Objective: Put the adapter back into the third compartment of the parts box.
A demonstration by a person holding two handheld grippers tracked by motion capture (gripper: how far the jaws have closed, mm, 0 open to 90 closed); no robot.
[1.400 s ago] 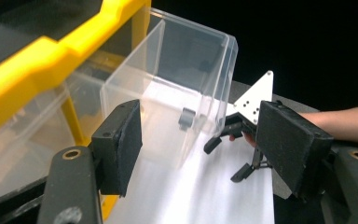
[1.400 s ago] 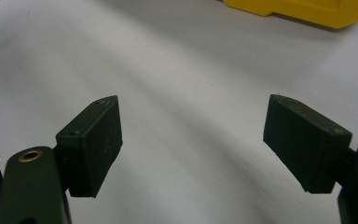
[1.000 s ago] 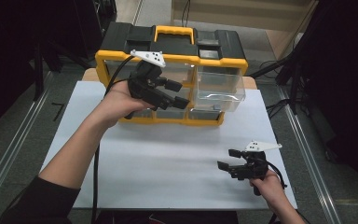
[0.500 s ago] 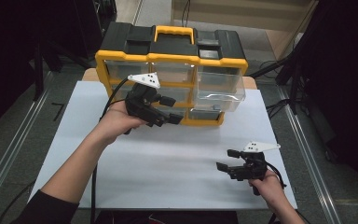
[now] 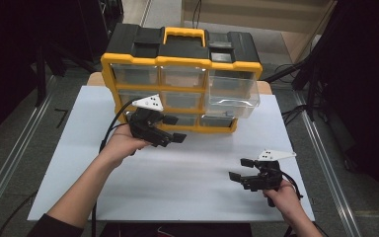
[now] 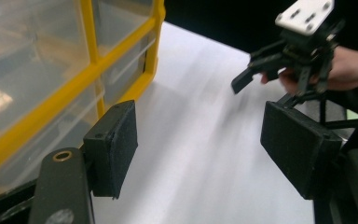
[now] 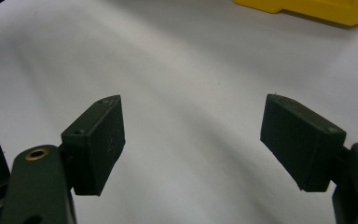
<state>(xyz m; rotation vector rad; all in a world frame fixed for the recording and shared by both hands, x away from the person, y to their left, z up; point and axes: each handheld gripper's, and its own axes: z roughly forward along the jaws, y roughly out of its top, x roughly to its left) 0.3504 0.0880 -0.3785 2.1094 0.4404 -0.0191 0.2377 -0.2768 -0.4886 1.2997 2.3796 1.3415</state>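
Yellow organizer standing just beyond left claw; one drawer sticking out, awaiting closing. Left claw gaping, gripping nothing; right claw released, idling over worktop.

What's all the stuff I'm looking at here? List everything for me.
Drawer organiser: one, yellow frame with black top and clear drawers, at the table's far edge.
Open drawer: one, clear, pulled out on the organiser's right side.
Table: one, white top, under it all.
Left gripper: one, black with a grey plate, jaws open and holding nothing, just in front of the organiser's lower drawers.
Right gripper: one, black with a grey plate, jaws open and holding nothing, low over the table's near right part.
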